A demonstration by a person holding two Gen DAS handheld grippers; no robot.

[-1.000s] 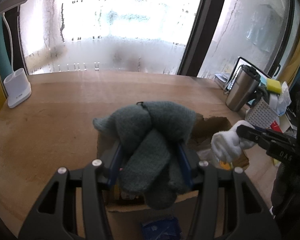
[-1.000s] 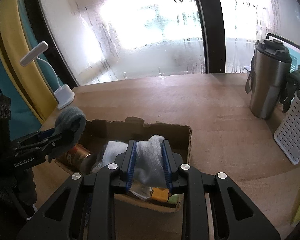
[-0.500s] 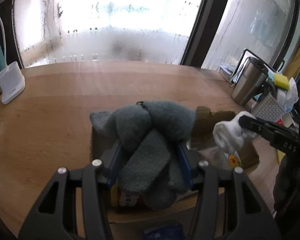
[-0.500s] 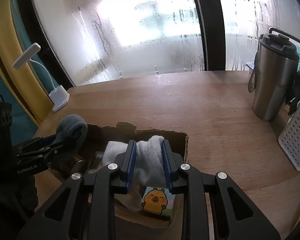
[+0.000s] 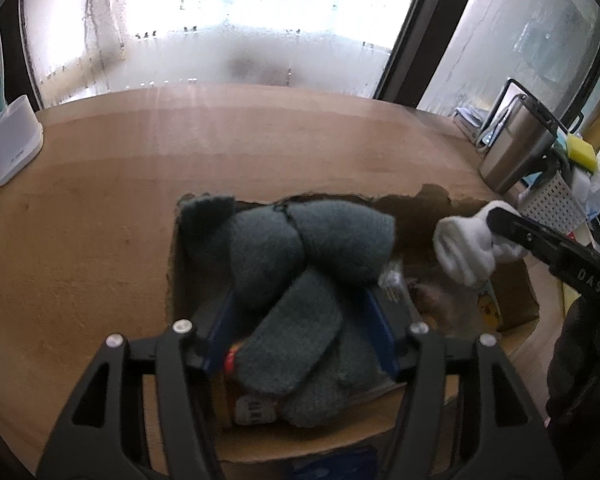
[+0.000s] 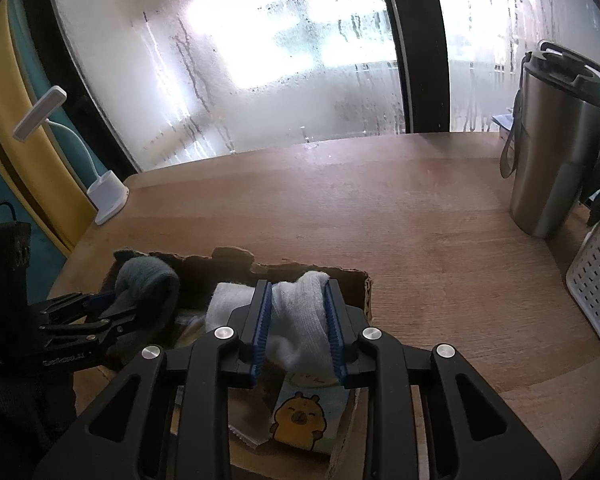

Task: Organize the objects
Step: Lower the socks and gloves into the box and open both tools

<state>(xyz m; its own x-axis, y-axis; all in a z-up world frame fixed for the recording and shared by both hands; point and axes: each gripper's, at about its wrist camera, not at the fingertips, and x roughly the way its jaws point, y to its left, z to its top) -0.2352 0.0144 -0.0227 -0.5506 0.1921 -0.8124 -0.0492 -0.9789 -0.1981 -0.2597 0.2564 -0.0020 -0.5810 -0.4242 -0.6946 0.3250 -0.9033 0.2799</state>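
Left gripper (image 5: pixel 300 328) over the open cardboard box (image 5: pixel 516 300); jaws opening, with the grey knitted socks (image 5: pixel 300 280) between the blue pads and sagging into the box. The bundle's long axis runs along the fingers, rounded folded end pointing away toward the window; coarse woolly knit, soft lobed shape. Right gripper (image 6: pixel 298 330) clenched on the white sock (image 6: pixel 300 324), jaws beginning to part; fine ribbed cotton, crumpled, held roughly upright above the box's right end. Box walls are torn corrugated card. Smooth wooden table (image 6: pixel 420 240); brushed steel tumbler (image 6: pixel 552 152) stands upright at right
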